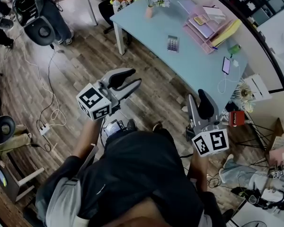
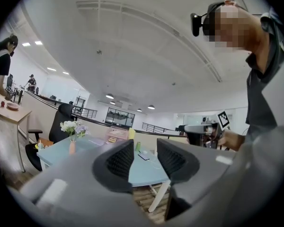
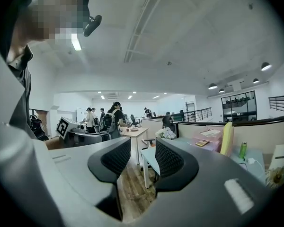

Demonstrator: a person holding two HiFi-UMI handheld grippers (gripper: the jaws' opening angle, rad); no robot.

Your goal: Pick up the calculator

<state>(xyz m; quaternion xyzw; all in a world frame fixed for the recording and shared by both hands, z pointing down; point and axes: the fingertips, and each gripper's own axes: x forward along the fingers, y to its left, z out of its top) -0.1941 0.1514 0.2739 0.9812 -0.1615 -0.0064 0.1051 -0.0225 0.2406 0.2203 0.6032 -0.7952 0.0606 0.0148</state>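
Nearest the lens is my own dark shirt (image 1: 142,174), with both tools held out ahead of it over the wood floor (image 1: 75,70). Left gripper (image 1: 135,78): jaws a moderate gap apart, nothing between them, aimed toward 1 o'clock. Its own view confirms the gap, with the table edge and floor showing through. Calculator (image 1: 173,43): lying flat on the pale blue table (image 1: 146,27), near the middle of the top. It sits at about 1 o'clock from the left gripper and 11 o'clock from the right gripper, well apart from both. Right gripper (image 1: 196,96): jaws likewise parted and empty, pointing toward 12 o'clock. Assessment: the step in hand is the approach, and neither tool is over the table yet. I would step in, bring one gripper down from above and line the jaws across the narrow width. The body lies flat, so one pad must get under or hard against an edge. The vase of flowers (image 1: 149,4) at 11 o'clock of it and the pink trays (image 1: 203,30) at 2 o'clock stand clear, so the way in looks open. Appearance: a small, thin grey rectangle with a grid of pale keys. It is too small here to read the display or any print.
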